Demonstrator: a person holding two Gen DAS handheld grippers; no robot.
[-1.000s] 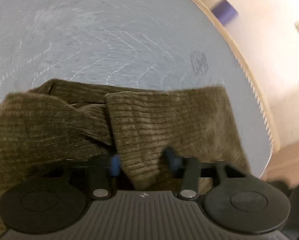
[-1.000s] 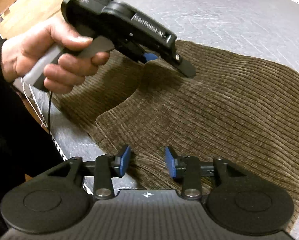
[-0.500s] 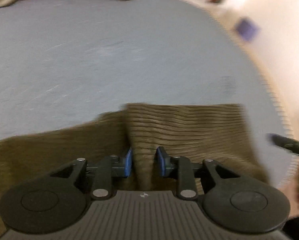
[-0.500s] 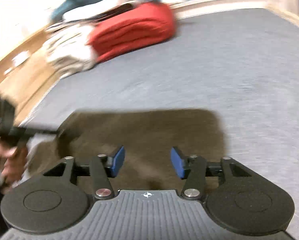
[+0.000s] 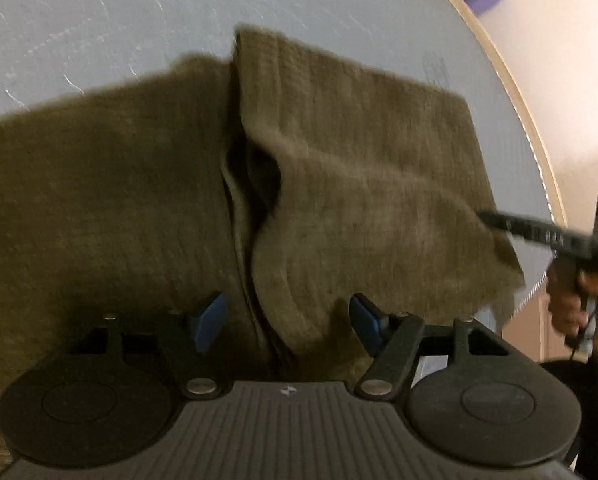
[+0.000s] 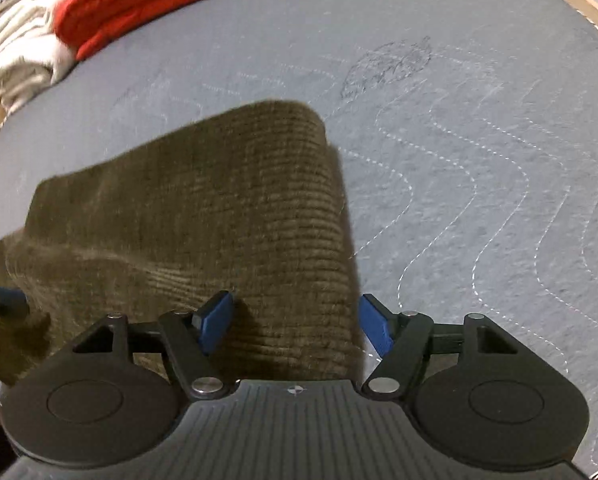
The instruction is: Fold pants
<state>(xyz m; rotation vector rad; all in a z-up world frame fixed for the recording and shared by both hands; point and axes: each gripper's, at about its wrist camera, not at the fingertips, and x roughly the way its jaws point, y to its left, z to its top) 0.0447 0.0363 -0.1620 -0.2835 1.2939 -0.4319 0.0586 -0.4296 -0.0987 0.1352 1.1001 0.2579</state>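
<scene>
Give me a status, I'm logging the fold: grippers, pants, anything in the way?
Left gripper and right gripper open, jaws just opening, holding nothing. Pants folded on the mat. Red stack far off, nothing in the way.

Olive-brown ribbed pants (image 6: pixel 203 216) on grey.
Grey quilted counter (image 6: pixel 479 128) with wavy white stitching; red (image 6: pixel 139 0) and cream folded clothes (image 6: pixel 19 52); blue fingers (image 6: pixel 215 322).

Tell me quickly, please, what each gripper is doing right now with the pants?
Left gripper: open, fingers just spread, pants lying between them, not gripped.
Right gripper: open, fingers just spread, straddling the folded edge, holding nothing.
</scene>
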